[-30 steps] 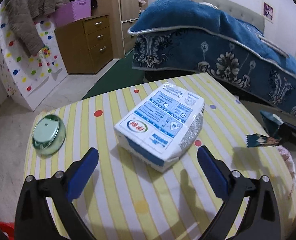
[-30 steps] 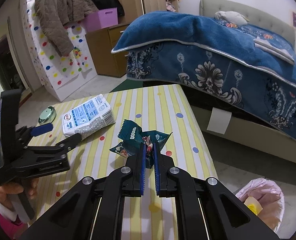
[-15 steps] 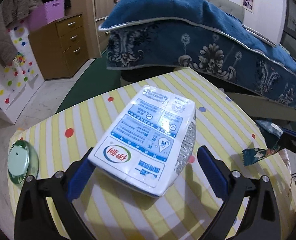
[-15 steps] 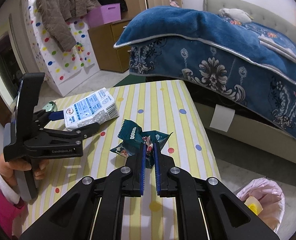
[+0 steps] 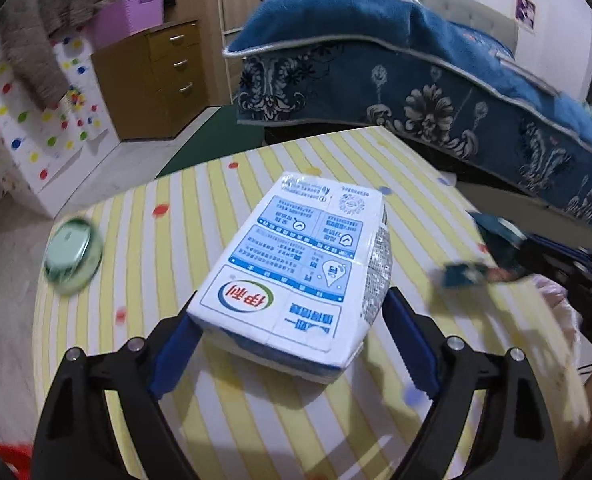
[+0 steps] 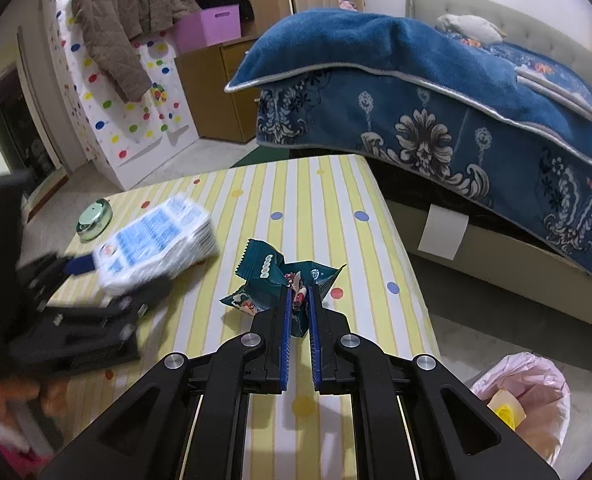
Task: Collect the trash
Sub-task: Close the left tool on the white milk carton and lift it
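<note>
A white and blue milk carton [image 5: 296, 272] lies on the yellow striped table [image 6: 336, 200], blurred in the right wrist view [image 6: 156, 240]. My left gripper [image 5: 292, 320] straddles its near end. Its jaws are closing, and the blue pads [image 5: 408, 340] touch both sides of the carton. My right gripper [image 6: 298, 292] is shut on a crumpled teal snack wrapper [image 6: 272, 272], held just above the table's right part. The left wrist view catches the same wrapper [image 5: 466, 274] at its right edge.
A round green lid [image 5: 72, 256] rests near the table's far left edge. A bin lined with a pink bag [image 6: 524, 392] stands on the floor to the right of the table. Behind the table is a bed with a blue blanket [image 6: 416, 80].
My left gripper has moved forward around the carton and its jaws have narrowed onto it. The carton has shifted slightly toward that gripper. The right gripper and wrapper have stayed put.
</note>
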Motion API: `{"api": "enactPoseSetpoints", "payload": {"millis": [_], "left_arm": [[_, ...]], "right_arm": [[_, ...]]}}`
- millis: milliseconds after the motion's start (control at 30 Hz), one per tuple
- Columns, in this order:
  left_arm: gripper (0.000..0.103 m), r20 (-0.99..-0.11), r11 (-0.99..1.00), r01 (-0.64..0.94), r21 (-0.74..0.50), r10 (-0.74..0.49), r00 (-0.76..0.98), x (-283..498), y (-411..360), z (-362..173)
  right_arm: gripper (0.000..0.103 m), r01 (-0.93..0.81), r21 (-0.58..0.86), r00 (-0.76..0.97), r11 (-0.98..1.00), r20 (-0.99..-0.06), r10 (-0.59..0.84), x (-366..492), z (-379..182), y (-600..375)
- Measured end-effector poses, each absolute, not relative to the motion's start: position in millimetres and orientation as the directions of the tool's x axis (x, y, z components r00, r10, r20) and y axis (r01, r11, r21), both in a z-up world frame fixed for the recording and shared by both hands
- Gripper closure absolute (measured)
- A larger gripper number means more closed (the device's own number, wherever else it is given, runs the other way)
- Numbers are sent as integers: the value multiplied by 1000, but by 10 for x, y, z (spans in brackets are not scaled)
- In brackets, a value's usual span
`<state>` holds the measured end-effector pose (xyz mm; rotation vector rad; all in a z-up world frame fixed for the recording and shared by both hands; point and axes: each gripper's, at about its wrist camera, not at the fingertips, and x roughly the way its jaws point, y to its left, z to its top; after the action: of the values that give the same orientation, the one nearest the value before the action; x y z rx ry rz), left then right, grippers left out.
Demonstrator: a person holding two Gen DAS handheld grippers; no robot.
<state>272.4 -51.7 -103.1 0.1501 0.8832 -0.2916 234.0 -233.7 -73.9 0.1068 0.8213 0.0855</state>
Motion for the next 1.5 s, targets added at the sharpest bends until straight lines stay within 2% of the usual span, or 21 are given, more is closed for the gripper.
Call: {"api": "enactPoseSetpoints", "payload": {"millis": [133, 233, 433, 500, 533, 567, 700, 800, 900, 1000, 1067, 1500], "left_arm": [[22, -758, 957, 290, -19, -203, 619, 2261, -498, -950], [25, -776, 954, 296, -47, -222, 590, 1987, -509, -1013], [26, -785, 945, 320, -62, -244, 569, 1531, -560, -1109], [23, -779, 944, 322, -68, -252, 574, 1432, -574, -1099], [12, -774, 948, 313, -61, -243, 585, 1386, -576, -1090], [6, -763, 953, 300, -51, -231, 603, 1351, -577, -1075], [7, -750, 949, 312, -36, -232, 620, 1313, -637, -1048], [7, -746, 946, 321, 49, -179, 642, 1353, -720, -1061], [7, -753, 941, 327, 81, -157, 639, 1427, -747, -1069], [14, -775, 942, 333, 51, -173, 608, 1488, -698, -1106], [25, -792, 940, 341, 18, -195, 579, 1516, -679, -1143], [29, -752, 962, 263, -74, -227, 619, 1159, -798, -952]], "right_arm": [[95, -19, 132, 697, 991, -708, 108, 2184, -667, -2362], [95, -13, 131, 712, 991, -694, 102, 1990, -638, -2388], [95, 12, 148, 719, 989, -689, 94, 1569, -681, -2512], [95, 26, 146, 721, 989, -688, 83, 1503, -698, -2559], [95, 31, 147, 722, 989, -688, 80, 1486, -703, -2580], [95, 38, 149, 723, 988, -687, 76, 1462, -714, -2611], [95, 57, 166, 723, 984, -687, 74, 1451, -760, -2714], [95, 58, 187, 720, 981, -688, 89, 1463, -789, -2759], [95, 56, 194, 710, 979, -698, 98, 1485, -828, -2778], [95, 47, 194, 707, 980, -700, 105, 1491, -842, -2782], [95, 44, 200, 707, 979, -698, 111, 1487, -842, -2796], [95, 44, 272, 752, 961, -642, 147, 1321, -676, -2944]]}}
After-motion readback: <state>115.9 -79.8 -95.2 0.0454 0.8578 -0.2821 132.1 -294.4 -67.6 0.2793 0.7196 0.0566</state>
